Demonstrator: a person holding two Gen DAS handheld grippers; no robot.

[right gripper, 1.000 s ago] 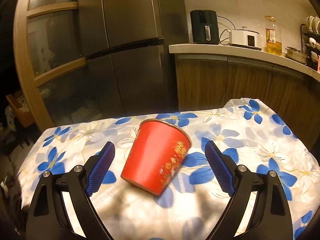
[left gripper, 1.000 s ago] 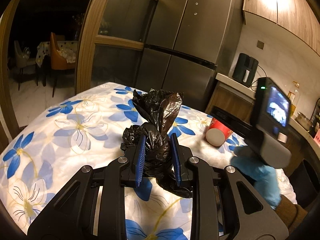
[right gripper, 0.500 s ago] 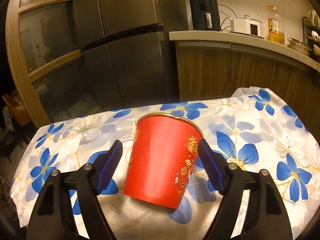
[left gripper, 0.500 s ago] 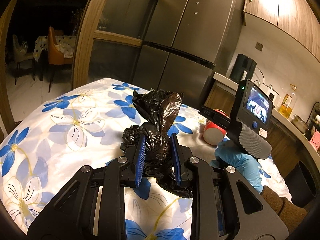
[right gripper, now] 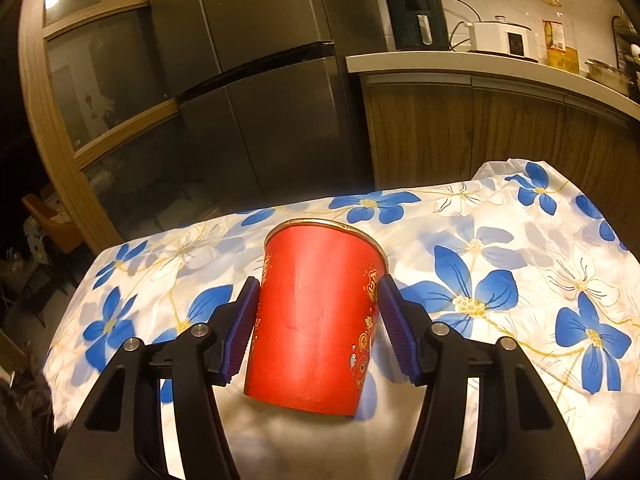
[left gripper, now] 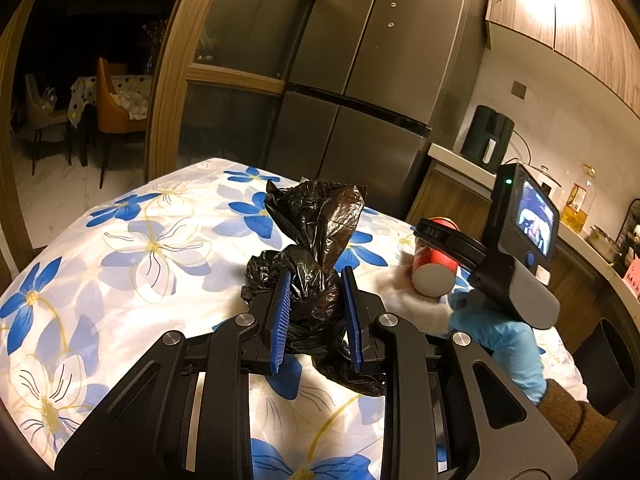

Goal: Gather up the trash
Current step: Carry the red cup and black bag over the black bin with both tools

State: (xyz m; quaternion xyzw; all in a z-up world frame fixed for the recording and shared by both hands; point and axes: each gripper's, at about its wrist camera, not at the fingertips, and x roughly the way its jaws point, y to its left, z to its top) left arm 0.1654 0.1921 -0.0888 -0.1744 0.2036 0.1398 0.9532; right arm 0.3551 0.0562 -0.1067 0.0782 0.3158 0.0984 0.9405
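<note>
My left gripper [left gripper: 316, 312] is shut on a crumpled black trash bag [left gripper: 316, 240] and holds it over the flowered tablecloth [left gripper: 132, 248]. My right gripper [right gripper: 318, 330] is shut on a red paper cup [right gripper: 316, 316], its blue pads [right gripper: 240, 332] pressed against both sides. The cup lies tilted, rim pointing away, base toward the camera. In the left wrist view the cup [left gripper: 434, 270] and the right gripper's body [left gripper: 516, 256] show at the right, held by a blue-gloved hand [left gripper: 500, 340].
A steel fridge [right gripper: 256, 80] stands behind the table. A wooden counter [right gripper: 500, 120] at the right carries a black appliance [right gripper: 416, 16], a white cooker and an oil bottle. A dark bin [left gripper: 612, 360] stands at the table's right. A dining area with an orange chair [left gripper: 114, 100] lies far left.
My right gripper has closed from wide open onto the red cup and moved in around it. My left gripper keeps hold of the black bag, barely moved.
</note>
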